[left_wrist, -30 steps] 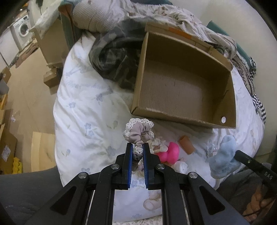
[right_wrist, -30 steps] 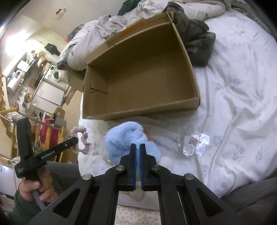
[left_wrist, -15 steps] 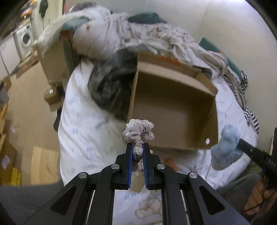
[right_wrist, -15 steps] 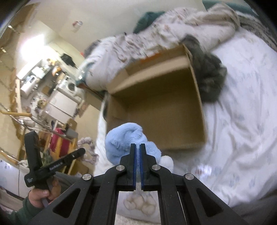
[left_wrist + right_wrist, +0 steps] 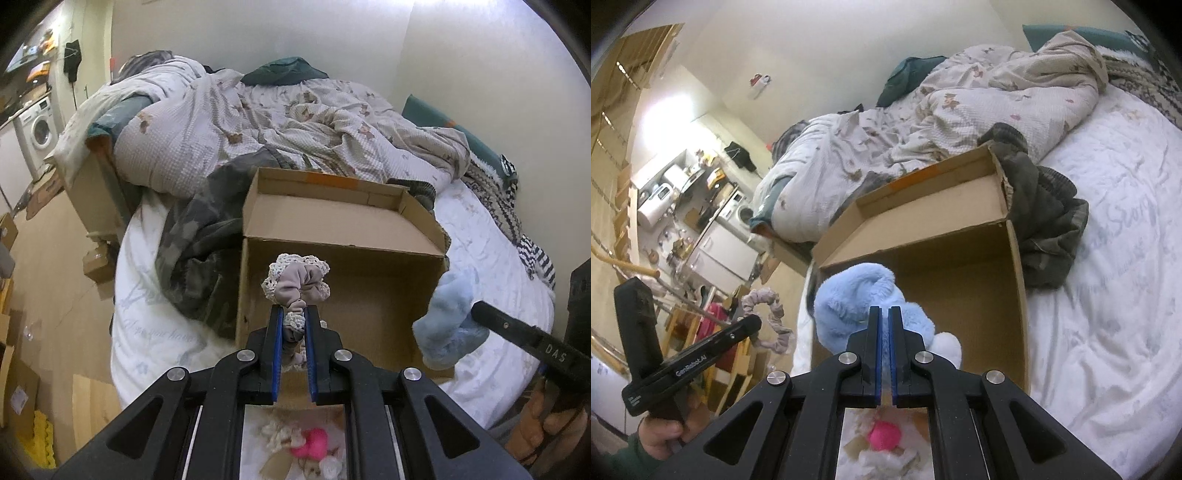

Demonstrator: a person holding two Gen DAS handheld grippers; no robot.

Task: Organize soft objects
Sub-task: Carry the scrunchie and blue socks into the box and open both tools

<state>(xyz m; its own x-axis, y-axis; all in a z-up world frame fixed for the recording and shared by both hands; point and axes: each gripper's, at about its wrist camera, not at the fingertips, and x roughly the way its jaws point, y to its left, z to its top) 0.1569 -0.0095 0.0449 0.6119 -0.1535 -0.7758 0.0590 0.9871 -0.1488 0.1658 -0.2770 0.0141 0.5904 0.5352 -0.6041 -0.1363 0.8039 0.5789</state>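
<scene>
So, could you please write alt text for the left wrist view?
The left gripper pinches a mauve scrunchie in front of an open cardboard box on a bed. At right, the right gripper holds a fluffy blue toy.

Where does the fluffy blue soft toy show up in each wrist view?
Left wrist: the blue soft toy hangs at right, clamped by the right gripper.
Right wrist: bottom centre, shut between that gripper's fingers.
Shared landmark: the open cardboard box just behind it.
</scene>
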